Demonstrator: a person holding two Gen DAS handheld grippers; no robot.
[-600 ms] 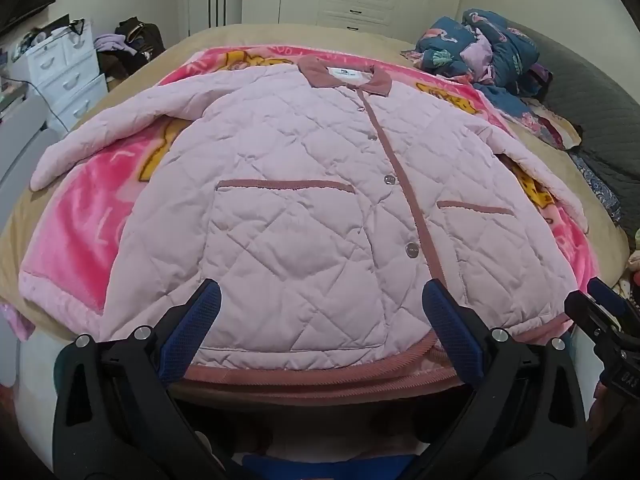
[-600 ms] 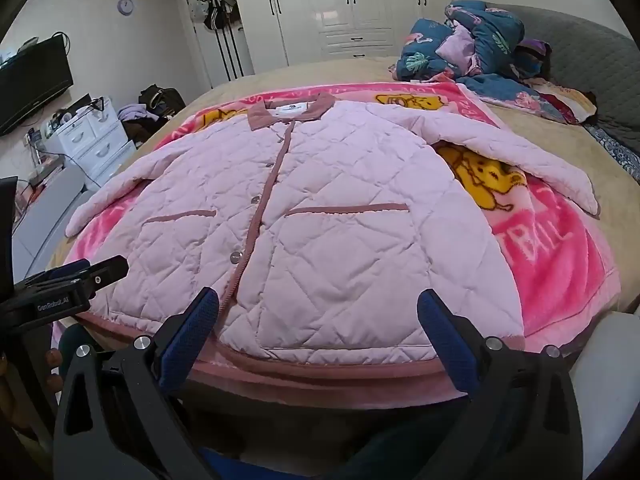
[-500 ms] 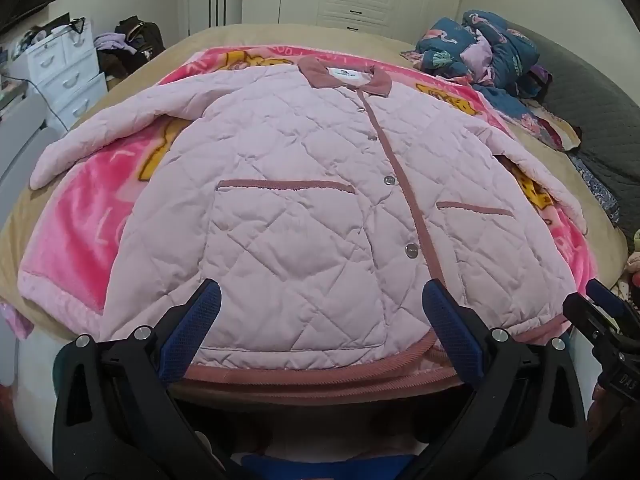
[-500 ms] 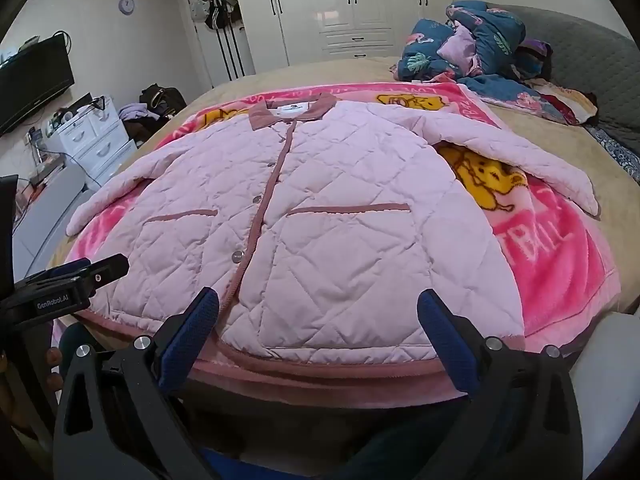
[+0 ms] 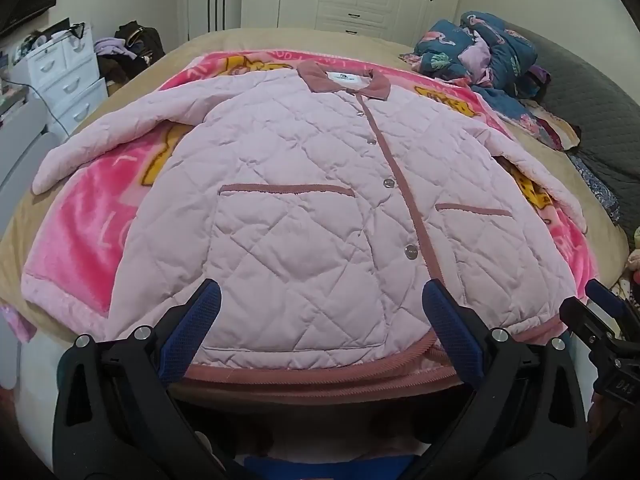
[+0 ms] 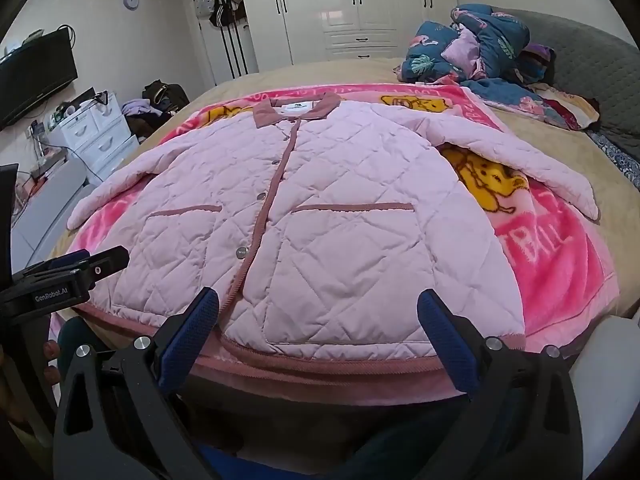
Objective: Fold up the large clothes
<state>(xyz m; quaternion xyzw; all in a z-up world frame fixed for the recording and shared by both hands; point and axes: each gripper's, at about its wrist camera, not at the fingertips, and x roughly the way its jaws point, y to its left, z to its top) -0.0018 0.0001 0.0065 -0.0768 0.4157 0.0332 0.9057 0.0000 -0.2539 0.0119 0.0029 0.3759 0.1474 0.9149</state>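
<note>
The white label inside the pink quilted jacket's [image 5: 312,208] collar [image 6: 298,109] carries dark print too small to read. On the left wrist view the right gripper [image 5: 600,320] enters at the right edge — only part of it shows, its fingertips mostly cut off. The pink cartoon blanket [image 6: 560,248] has lettering partly covered by the jacket. Clutter by the white drawers [image 6: 96,128] is too small to identify — bags or clothes, perhaps.

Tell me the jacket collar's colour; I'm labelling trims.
Dusty rose, darker than the pale pink quilted jacket; the collar shows best in the right wrist view.
</note>
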